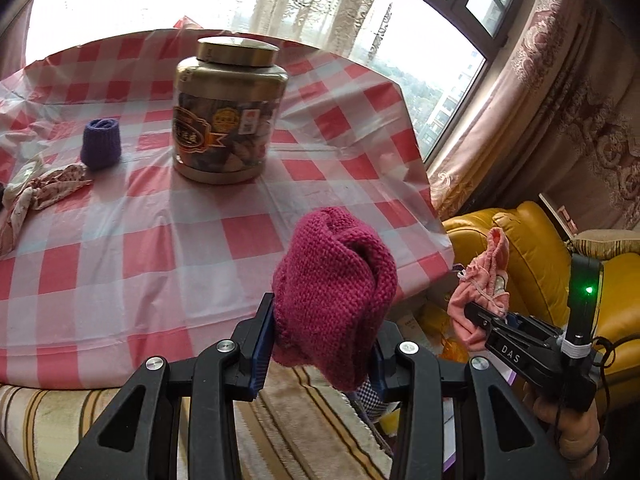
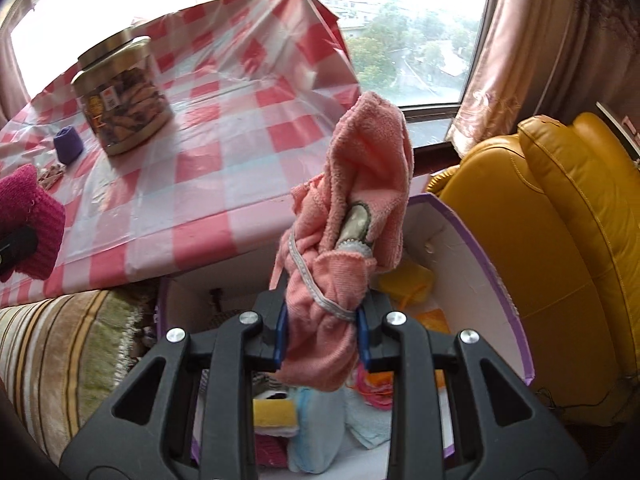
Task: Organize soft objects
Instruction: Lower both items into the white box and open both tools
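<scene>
I read "DAS" in white on the right gripper [image 1: 476, 312] body, at 4 o'clock in my left wrist view. Jar [image 1: 228, 112] label at 11 o'clock carries print and a QR-like square, too blurred to read.

**My two black grippers, seen close**

My left gripper [image 1: 324, 344] fills the lower frame with matte black linkage arms, triangular cut-outs and round silver screws at each pivot. Its fingers [image 1: 260, 348] carry ribbed blue pads. My right gripper [image 2: 322, 330] is built alike: black arms, silver screws, blue pads. Seen at the lower right of the left view, its body bears white letters "DAS", a green light, white binding and a thin black cable.
</scene>
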`<action>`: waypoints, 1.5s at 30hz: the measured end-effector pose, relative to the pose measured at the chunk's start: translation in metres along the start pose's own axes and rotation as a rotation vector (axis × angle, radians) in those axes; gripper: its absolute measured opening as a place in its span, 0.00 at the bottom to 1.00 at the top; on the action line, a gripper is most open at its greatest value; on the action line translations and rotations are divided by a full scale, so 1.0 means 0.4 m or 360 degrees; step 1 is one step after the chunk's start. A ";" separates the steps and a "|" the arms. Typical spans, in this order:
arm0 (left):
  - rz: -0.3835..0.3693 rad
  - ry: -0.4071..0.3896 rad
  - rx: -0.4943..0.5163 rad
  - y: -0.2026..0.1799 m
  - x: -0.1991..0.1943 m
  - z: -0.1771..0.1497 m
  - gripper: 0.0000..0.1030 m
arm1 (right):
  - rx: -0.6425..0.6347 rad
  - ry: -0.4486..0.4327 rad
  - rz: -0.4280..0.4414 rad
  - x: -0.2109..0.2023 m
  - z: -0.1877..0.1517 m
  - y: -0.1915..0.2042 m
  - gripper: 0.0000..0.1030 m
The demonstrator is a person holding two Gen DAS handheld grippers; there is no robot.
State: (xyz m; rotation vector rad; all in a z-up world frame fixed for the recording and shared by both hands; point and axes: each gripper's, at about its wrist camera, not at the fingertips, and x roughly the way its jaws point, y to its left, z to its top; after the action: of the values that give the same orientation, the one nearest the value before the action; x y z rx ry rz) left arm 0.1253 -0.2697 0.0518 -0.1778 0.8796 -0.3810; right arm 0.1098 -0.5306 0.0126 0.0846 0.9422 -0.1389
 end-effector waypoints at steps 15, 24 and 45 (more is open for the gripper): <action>-0.0183 0.0113 0.0262 -0.180 0.078 -0.017 0.65 | 0.0078 0.0010 -0.0119 0.005 0.000 -0.061 0.44; -0.0161 0.0121 0.0172 -0.129 0.070 -0.009 0.65 | 0.0011 0.0009 -0.0100 -0.001 0.002 -0.025 0.44; 0.0053 -0.0003 -0.0113 0.137 -0.018 0.040 0.65 | -0.0237 -0.0034 0.0123 -0.027 0.051 0.220 0.48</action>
State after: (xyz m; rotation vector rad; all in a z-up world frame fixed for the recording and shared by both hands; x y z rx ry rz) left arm 0.1475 -0.2166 0.0502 -0.2286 0.8934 -0.3186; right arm 0.1336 -0.4456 0.0344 -0.0178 0.9240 0.0018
